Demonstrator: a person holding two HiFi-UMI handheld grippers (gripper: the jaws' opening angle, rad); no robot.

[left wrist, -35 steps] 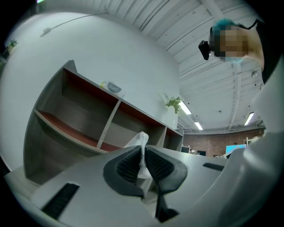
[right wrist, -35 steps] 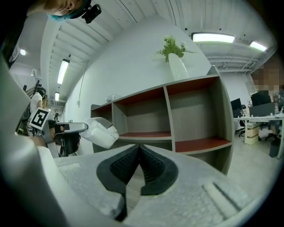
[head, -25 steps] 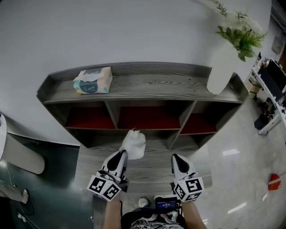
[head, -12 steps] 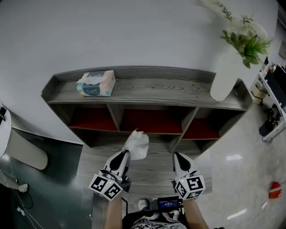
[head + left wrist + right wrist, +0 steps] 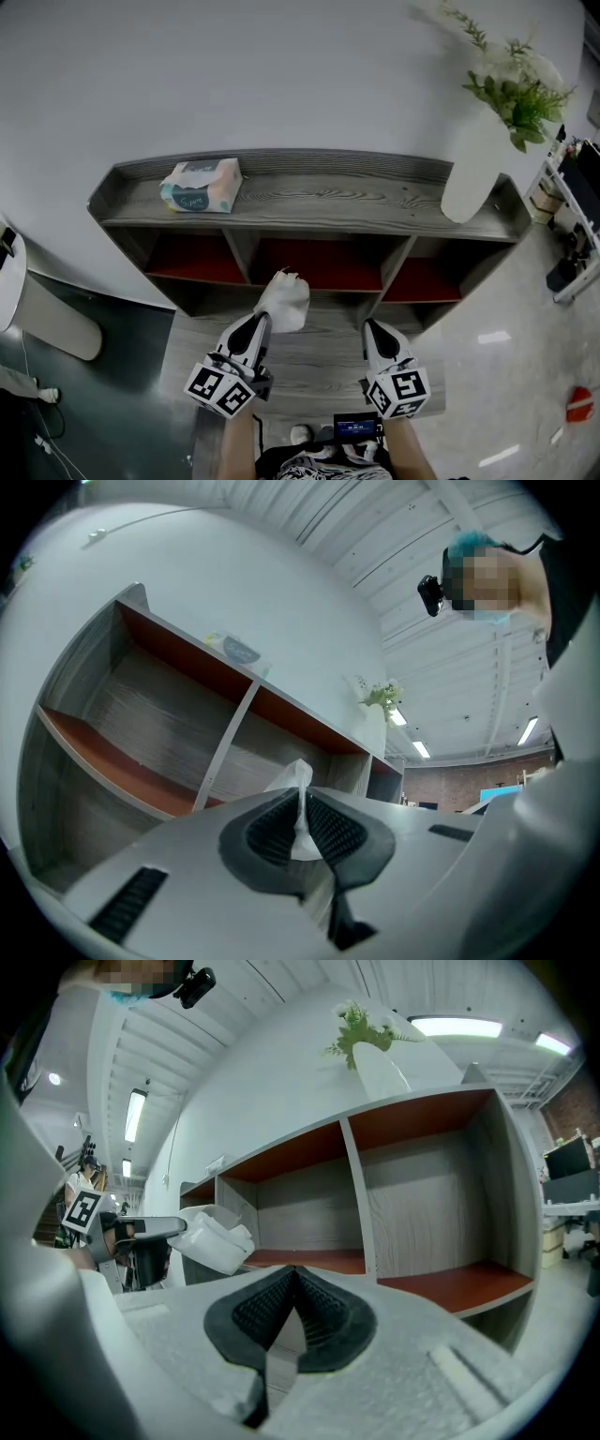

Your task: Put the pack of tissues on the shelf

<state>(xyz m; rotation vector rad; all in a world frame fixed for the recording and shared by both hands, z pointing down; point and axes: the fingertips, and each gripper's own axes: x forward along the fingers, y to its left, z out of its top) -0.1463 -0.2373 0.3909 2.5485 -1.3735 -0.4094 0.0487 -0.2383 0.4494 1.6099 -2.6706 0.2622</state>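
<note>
A soft pack of tissues (image 5: 201, 186) – pale plastic wrap in teal, white and peach, with a dark oval label – lies flat on the top board of the shelf (image 5: 328, 192), near its left end and just in front of the raised back rim. The pack sits slightly askew to the front edge. The shelf is low and long, grey wood-grain, standing against a white wall – three open compartments below the top, their inner boards reddish-brown.
</note>
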